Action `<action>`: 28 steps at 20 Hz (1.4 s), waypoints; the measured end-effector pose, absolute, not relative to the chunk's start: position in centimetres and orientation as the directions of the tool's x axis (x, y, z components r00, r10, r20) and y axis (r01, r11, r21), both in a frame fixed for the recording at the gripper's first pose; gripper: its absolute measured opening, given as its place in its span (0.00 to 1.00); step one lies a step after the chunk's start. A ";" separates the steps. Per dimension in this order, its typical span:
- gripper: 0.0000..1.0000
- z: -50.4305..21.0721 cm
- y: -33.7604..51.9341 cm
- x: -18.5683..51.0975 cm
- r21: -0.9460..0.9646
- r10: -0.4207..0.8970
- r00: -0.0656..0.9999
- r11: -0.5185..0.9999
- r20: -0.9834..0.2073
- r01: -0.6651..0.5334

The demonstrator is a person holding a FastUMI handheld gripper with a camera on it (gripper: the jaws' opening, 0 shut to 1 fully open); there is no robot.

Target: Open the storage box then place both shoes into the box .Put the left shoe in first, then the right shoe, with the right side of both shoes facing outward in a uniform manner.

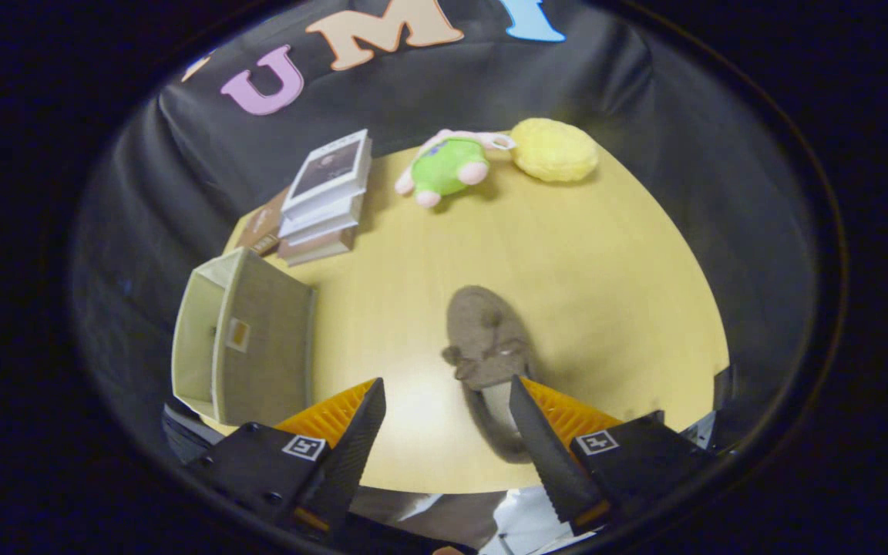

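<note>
The hand-held gripper (444,401) is hovering wide open and empty, its right finger overlapping the shoe (486,343), probably requiring centring before grasping.

Staged recording booth posing as home corner. Black cloth wall (428,100) draping behind round yellow wood-look tabletop (567,277). Household props sitting on it: stack of books (328,200), green plush toy (448,166), yellow plush cushion (554,150), grey slipper-type shoe (486,339), beige fabric storage box (247,339) lying at tabletop edge.
</note>
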State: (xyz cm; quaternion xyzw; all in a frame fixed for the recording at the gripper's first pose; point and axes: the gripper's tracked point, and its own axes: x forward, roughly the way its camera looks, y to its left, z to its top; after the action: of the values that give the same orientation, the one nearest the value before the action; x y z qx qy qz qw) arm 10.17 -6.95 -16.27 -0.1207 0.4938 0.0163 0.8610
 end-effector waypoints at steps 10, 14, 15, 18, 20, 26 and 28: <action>0.72 -22.1 -17.6 10.7 -0.390 -0.314 0.380 0.910 -0.870 -0.140; 0.44 -23.0 -17.2 10.6 -0.415 -0.333 0.370 0.894 -0.867 -0.166; 0.37 -23.3 -17.0 10.5 -0.416 -0.335 0.360 0.893 -0.871 -0.173; 0.19 -23.5 -16.9 10.1 -0.475 -0.399 0.341 0.862 -0.851 -0.177; 0.10 -23.5 -16.8 10.0 -0.502 -0.421 0.351 0.846 -0.836 -0.182; 0.05 -23.2 -15.9 9.6 -0.393 -0.354 0.376 0.919 -0.856 -0.032; 0.04 -23.1 -15.4 9.7 -0.338 -0.321 0.388 0.941 -0.864 0.027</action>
State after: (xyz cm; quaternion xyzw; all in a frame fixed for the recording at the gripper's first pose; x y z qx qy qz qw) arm 9.68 -15.35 -23.06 -0.1355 0.5428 -0.1057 0.8221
